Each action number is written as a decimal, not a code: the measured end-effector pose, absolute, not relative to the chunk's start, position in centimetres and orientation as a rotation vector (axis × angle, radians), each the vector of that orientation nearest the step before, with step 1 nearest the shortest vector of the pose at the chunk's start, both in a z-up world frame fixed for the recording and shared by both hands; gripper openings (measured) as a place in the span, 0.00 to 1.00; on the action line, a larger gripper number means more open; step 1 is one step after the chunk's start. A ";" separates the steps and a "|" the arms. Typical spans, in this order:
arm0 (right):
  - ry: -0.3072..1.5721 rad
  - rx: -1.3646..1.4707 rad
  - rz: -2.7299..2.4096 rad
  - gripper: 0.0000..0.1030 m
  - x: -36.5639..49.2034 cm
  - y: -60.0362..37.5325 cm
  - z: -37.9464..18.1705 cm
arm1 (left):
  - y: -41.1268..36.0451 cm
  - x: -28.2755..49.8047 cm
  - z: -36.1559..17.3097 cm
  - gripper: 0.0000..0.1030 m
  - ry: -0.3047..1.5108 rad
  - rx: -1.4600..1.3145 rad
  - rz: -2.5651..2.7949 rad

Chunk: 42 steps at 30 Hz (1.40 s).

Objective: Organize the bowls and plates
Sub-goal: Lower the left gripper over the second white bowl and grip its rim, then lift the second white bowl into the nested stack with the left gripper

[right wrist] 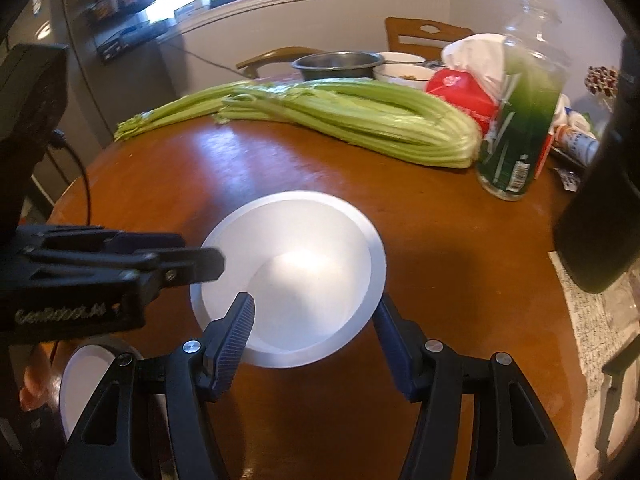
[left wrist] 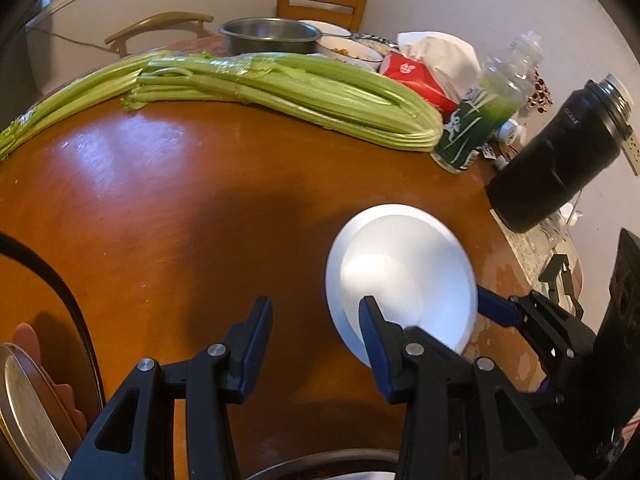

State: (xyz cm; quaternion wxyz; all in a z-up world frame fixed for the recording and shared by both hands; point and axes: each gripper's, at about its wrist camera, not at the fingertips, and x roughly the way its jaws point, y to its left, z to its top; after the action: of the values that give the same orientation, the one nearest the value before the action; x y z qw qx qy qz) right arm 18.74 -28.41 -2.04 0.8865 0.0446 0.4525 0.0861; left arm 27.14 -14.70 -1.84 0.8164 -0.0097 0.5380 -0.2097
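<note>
We have a white plate (right wrist: 296, 276) lying flat on the brown tabletop (right wrist: 460, 280), near the front edge, well clear of the celery (right wrist: 360, 120) and the green bottle (right wrist: 516, 136) behind it. Our right tongs (right wrist: 316, 328) are spread wide: one finger sits over the plate's near-left rim and the other at its near-right rim, so the near part of the plate lies between them. They are released and grip nothing. Whether the pads touch the rim or hover just over it, we cannot tell.

Our left tongs (left wrist: 316, 324) are also spread and carry nothing. Their right finger overlaps the plate (left wrist: 400, 276) at its near edge, while their left finger stands over bare tabletop (left wrist: 180, 220). In the right wrist view these tongs come in from the left, ending just beside the plate's left rim.

We judge the step in hand to be the pickup of this plate. Another white dish (right wrist: 86, 384) shows low at the left behind the tongs, and a metal dish (left wrist: 28, 412) leans at the left edge of the left wrist view; either may mark the stacking place, though we cannot be sure.

The next move calls for settling which tongs take the plate, getting one finger under the rim and one above it, then clenching firmly, since the glazed rim looks slippery.
</note>
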 end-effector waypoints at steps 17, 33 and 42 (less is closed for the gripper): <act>0.946 0.097 0.243 0.58 18.5 -26.3 -1.8 | -15.1 27.6 -3.1 0.32 1.176 -0.026 -0.478; 0.883 0.097 0.255 0.57 17.1 -25.3 0.9 | -13.6 25.5 0.5 0.30 1.082 -0.019 -0.462; 0.847 0.092 0.269 0.57 15.5 -24.6 2.6 | -13.0 23.7 2.4 0.30 1.047 -0.014 -0.452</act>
State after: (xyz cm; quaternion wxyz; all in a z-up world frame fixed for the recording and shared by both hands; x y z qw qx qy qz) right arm 15.52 -24.60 2.55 0.9018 0.0447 0.4098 0.1299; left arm 23.73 -13.01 2.40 0.8417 -0.0066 0.4956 -0.2141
